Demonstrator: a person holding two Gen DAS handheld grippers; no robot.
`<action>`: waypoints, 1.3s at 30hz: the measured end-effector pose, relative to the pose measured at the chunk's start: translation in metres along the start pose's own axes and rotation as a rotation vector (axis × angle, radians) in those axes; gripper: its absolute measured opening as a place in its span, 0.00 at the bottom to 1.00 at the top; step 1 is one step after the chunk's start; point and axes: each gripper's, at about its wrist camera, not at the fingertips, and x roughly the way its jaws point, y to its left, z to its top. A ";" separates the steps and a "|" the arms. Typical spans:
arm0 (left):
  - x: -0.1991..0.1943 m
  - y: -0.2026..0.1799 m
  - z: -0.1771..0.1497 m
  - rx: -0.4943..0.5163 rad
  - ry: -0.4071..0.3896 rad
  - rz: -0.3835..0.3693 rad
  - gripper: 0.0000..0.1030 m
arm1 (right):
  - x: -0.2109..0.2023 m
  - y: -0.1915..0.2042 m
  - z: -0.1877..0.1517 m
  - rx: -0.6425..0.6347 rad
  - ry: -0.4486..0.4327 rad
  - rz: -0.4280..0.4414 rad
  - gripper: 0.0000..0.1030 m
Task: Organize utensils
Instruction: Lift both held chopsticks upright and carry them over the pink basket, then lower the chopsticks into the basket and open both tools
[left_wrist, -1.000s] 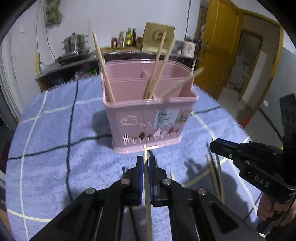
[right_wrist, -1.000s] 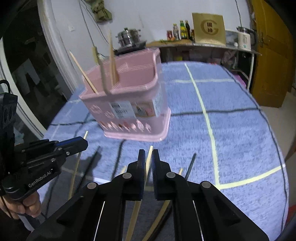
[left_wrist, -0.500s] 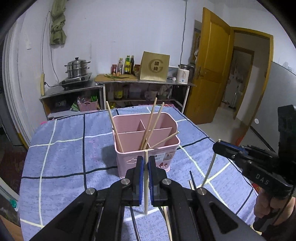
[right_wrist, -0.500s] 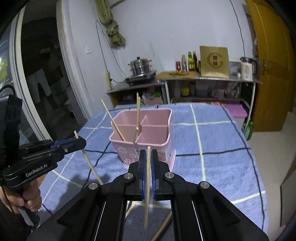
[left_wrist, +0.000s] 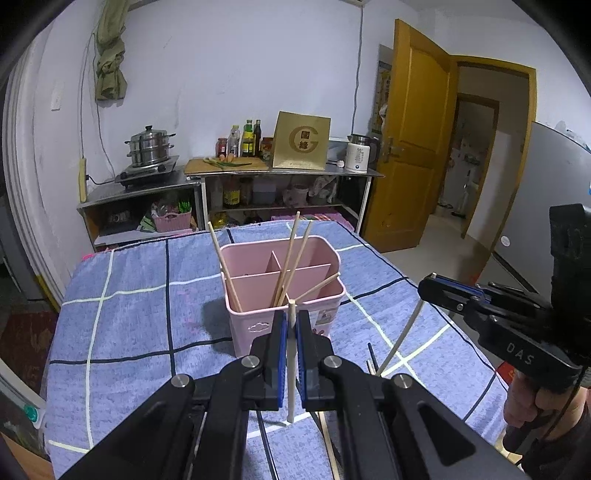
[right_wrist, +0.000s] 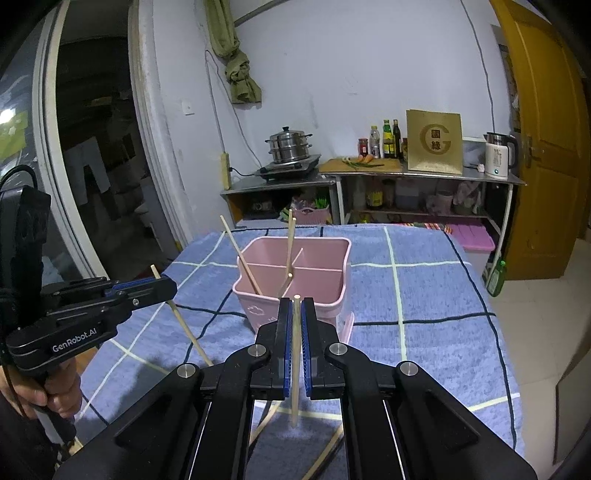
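The left gripper (left_wrist: 291, 325) has its jaws clamped narrow on one pale chopstick (left_wrist: 291, 369), which stands nearly upright between the blue pads, a short tip above them and the longer part hanging free below. The right gripper (right_wrist: 294, 321) holds a second chopstick (right_wrist: 295, 369) the same way. In each case the hold appears to lie toward the upper end, not at mid-length.

Handling, as judged from these views: each stick is light, thin, stiff and smooth. A flat-pad hold on a round shaft can pivot or slip, so a long free end may swing if the gripper tilts quickly. A hold nearer the middle would reduce that swing.

Just ahead of both grippers stands the pink holder (left_wrist: 325, 295) on the blue checked cloth (left_wrist: 122, 325) that covers the surface. Its interior is divided into compartments, and several chopsticks (left_wrist: 286, 266) already lean in it at varied angles. These could deflect an incoming tip.

Further loose chopsticks (right_wrist: 325, 454) lie on the cloth below the grippers. They lie flat, so a pickup needs the jaws to straddle the shaft.
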 end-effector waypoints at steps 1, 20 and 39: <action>-0.001 0.000 0.001 0.000 -0.002 -0.001 0.05 | -0.001 0.000 0.000 -0.001 -0.002 0.001 0.04; -0.030 0.022 0.073 -0.023 -0.121 0.037 0.05 | -0.002 0.022 0.065 -0.045 -0.138 0.084 0.04; 0.020 0.059 0.114 -0.065 -0.154 0.052 0.05 | 0.045 0.014 0.098 -0.019 -0.194 0.082 0.04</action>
